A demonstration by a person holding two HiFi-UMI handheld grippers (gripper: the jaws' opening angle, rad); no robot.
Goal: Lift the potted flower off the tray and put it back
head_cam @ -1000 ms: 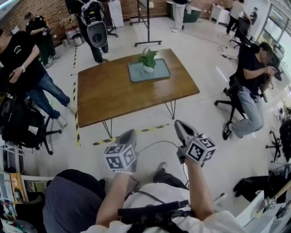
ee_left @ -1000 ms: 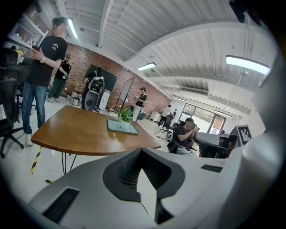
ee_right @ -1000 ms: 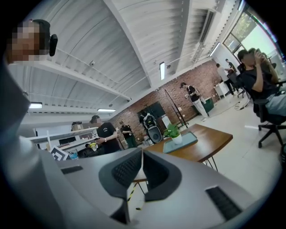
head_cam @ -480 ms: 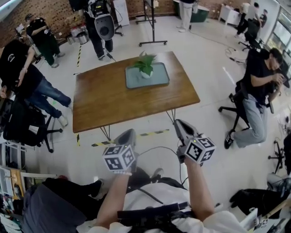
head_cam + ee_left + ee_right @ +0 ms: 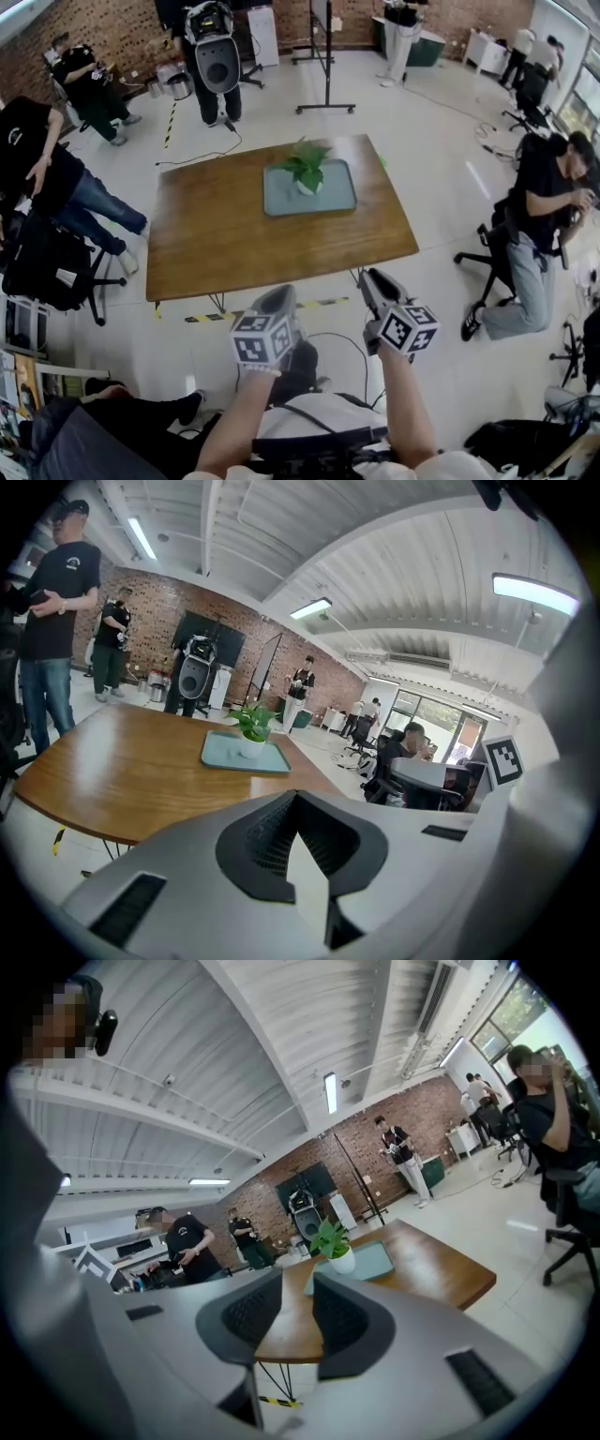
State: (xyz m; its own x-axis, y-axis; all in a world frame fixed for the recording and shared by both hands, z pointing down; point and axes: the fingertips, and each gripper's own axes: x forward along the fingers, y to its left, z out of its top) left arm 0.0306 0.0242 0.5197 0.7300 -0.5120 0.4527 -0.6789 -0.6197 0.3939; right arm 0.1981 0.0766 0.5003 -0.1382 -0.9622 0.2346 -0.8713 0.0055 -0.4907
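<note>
A small green potted flower [image 5: 307, 169] in a white pot stands on a grey-green tray [image 5: 330, 200] toward the far side of a wooden table [image 5: 216, 234]. Both grippers are held in the air on the near side of the table's edge, pointing at it. My left gripper [image 5: 277, 300] is shut with nothing in it; in its own view the flower [image 5: 251, 724] and tray [image 5: 234, 755] lie far ahead. My right gripper [image 5: 372, 279] has its jaws opening, with a gap and nothing between its pads [image 5: 347, 1321]; the flower [image 5: 332, 1239] shows beyond them.
Several people stand at the left [image 5: 42, 159] and one sits on an office chair at the right [image 5: 539, 220]. A speaker on a stand [image 5: 217, 61] and a black floor stand [image 5: 328, 66] are behind the table. Yellow-black tape [image 5: 211, 317] marks the floor by the near edge.
The person has stepped toward the table: it sits lower and nearer in the head view, and both grippers have moved forward, close to its near edge.
</note>
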